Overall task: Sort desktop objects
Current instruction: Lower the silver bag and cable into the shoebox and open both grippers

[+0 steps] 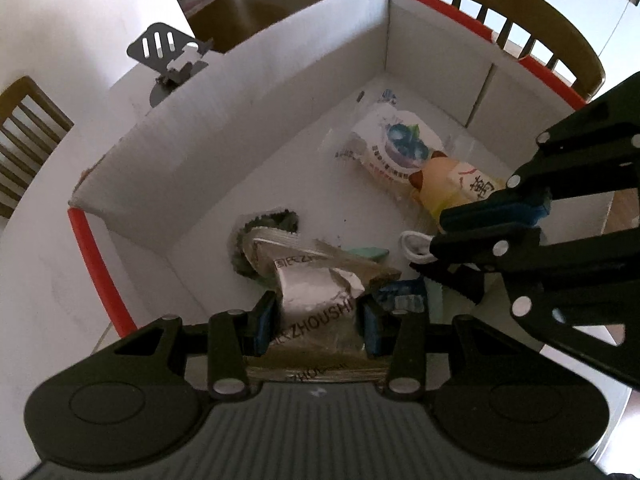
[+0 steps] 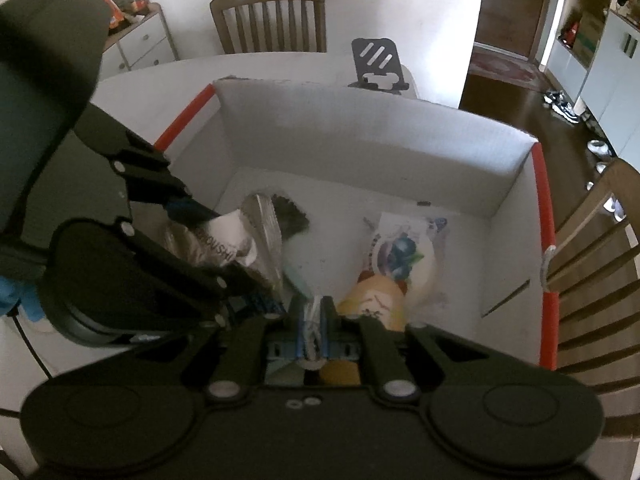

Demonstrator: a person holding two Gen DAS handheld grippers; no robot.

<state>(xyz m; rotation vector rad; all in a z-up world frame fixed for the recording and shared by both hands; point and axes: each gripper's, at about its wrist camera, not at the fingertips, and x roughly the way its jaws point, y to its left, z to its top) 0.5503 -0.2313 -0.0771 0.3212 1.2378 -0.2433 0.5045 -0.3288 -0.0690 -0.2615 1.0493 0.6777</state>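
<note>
- Left wrist view: the left gripper (image 1: 316, 316) points down into the white cardboard box with red-taped edges (image 1: 248, 92), its blue pads clenched on either side of a crinkled silver-and-white foil packet printed with dark letters (image 1: 316, 300).
- That packet lies low in the box's near-left part, over a flat silvery pouch (image 1: 276, 248) and a dark fuzzy item (image 1: 276, 220) on the box floor.
- The right gripper (image 1: 436, 236) reaches into the box from the right, with a bit of white material (image 1: 414, 245) at its tips.
- Right wrist view: the right gripper (image 2: 314, 320) has its fingers pressed tight together on a thin bunched strip of pale plastic wrapping (image 2: 313, 314); what that strip belongs to I cannot tell.
- Deeper in the box's right half lies a white snack bag with a blueberry picture (image 1: 394, 140), and just in front of it a yellow cat-shaped soft toy (image 1: 448, 188), touching the bag.
- Behind the box's far wall, on the white table (image 1: 40, 280), stands a dark grey metal phone stand (image 1: 168, 52).
</note>
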